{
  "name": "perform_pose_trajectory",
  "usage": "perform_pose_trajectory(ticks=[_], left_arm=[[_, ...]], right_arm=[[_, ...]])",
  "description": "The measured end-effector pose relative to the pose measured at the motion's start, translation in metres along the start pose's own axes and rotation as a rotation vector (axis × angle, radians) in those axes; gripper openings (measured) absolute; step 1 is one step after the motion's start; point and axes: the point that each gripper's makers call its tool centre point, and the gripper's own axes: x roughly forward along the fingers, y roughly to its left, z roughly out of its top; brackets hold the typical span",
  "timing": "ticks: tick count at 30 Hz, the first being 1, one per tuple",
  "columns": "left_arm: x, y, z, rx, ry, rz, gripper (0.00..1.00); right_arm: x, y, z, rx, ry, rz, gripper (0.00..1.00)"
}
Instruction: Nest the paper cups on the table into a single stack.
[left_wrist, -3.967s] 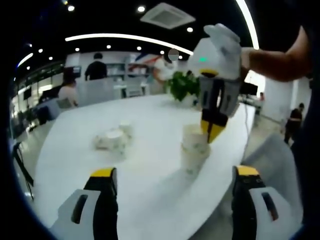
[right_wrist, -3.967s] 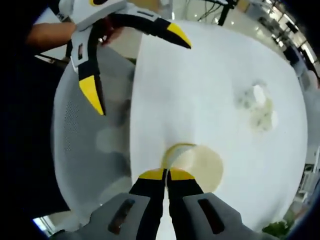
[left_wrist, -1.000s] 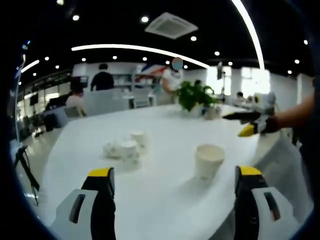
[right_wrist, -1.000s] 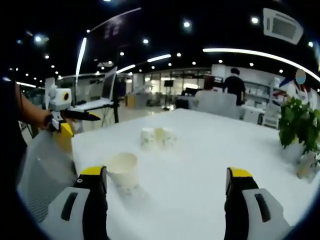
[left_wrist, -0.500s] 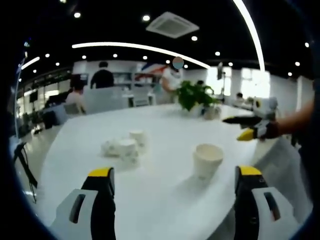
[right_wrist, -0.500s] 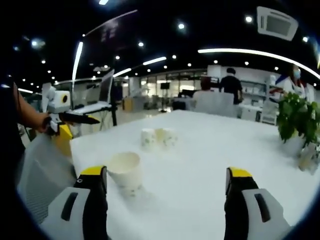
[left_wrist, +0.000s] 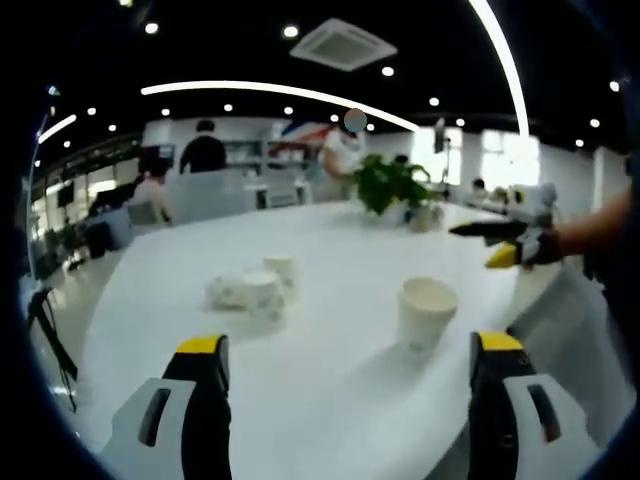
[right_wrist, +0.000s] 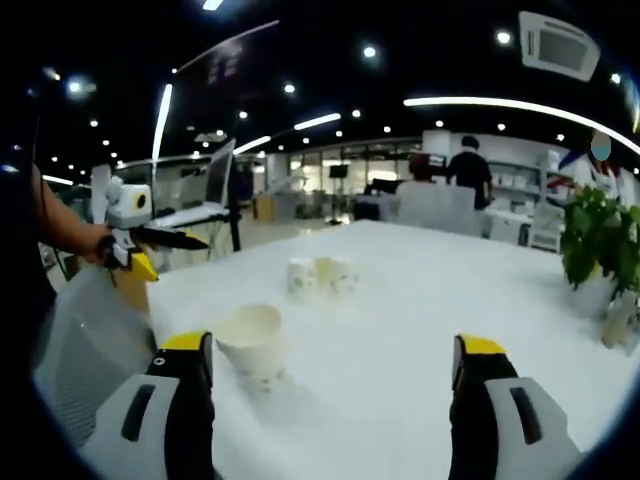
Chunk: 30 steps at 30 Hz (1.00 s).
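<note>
L gripper (left_wrist: 342, 375): jaws wide apart, holding nothing, above white table (left_wrist: 330, 250) near edge. R gripper (right_wrist: 327, 372): jaws wide apart too, nothing held or touched. Upright paper cup (left_wrist: 426, 313) on table w/ open mouth up, nearer right jaw in left gripper view, just beside left jaw in right gripper view. Cluster of small cups (left_wrist: 256, 287) further back, mid-table. Potted plant (left_wrist: 386, 186) at far end.

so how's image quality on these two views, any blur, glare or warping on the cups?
Left gripper view: fisheye bends the ceiling light strips; bright window glare at right; the near paper cup is soft, the far cup cluster blurrier. Right gripper view: same bowing; near cup reads fairly clearly with a faint shadow on the white table; the far cluster is small and soft.
</note>
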Motion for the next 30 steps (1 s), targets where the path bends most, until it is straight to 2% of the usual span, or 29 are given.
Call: perform_pose_trajectory(ticks=[7,11,16,23,25,30], left_arm=[[0.009,0.017,-0.007,-0.015,0.017,0.011,0.99],[0.016,0.021,-0.007,-0.011,0.019,0.007,0.99],[0.027,0.03,-0.004,0.02,0.019,0.011,0.99],[0.046,0.05,0.004,0.012,0.017,0.005,0.99],[0.051,0.054,0.007,0.027,0.003,-0.002,0.95],[0.063,0.061,0.011,0.003,-0.014,-0.002,0.98]], right_arm=[[-0.002,0.001,-0.002,-0.002,0.01,0.005,0.98],[-0.003,0.0,-0.001,-0.002,0.011,0.001,0.98],[-0.002,-0.002,-0.001,-0.006,0.016,0.001,0.97],[-0.001,-0.003,0.001,-0.002,0.016,-0.001,0.97],[0.0,-0.004,0.001,-0.003,0.019,0.0,0.97],[0.001,-0.007,0.002,-0.008,0.012,-0.01,1.0]])
